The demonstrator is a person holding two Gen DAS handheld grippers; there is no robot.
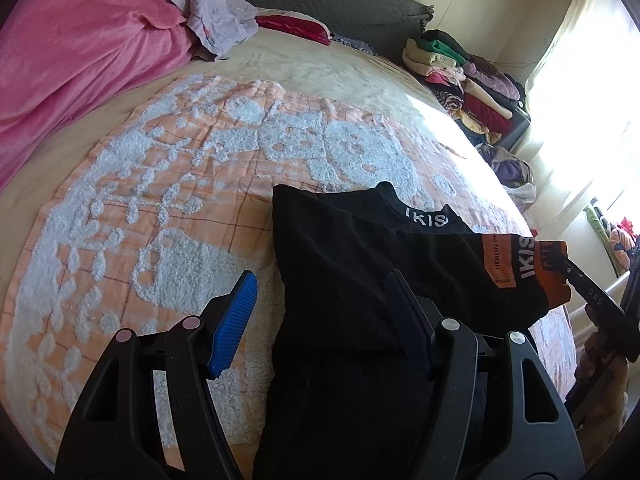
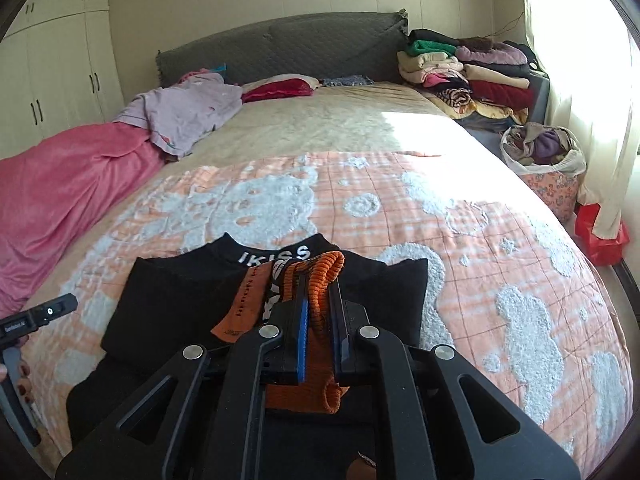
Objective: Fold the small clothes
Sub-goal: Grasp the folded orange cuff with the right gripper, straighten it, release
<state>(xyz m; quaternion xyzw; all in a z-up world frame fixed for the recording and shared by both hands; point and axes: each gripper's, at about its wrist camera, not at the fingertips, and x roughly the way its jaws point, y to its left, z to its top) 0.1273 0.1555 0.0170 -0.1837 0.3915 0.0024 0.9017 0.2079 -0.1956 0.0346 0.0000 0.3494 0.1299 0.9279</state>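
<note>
You are working on a wide bed (image 2: 360, 120) spread with an orange checked blanket (image 2: 480, 216) carrying white fleecy figures. A pink blanket (image 1: 80, 60) lies along the far left, and a stack of folded clothes (image 2: 472, 76) sits at the far right by the headboard.

The black top (image 2: 180, 292), its collar printed in white letters, lies flat at the near middle of the blanket, collar pointing away from you. It looks light, soft and limp, so I judge it will sag and crease wherever it is unsupported; take it by a hem, seam or ribbed edge, where the knit is thickest and least likely to slip.

Your right gripper (image 2: 320, 320) has its fingers pinched on the orange ribbed cuff (image 2: 320, 276) of a sleeve, which is raised over the chest of the top.

Your left gripper (image 1: 320, 304) has its fingers spread. The left edge of the top lies between them, the blue pad (image 1: 234, 320) over bare blanket, the other finger above black cloth. Whether either touches, I cannot tell.
</note>
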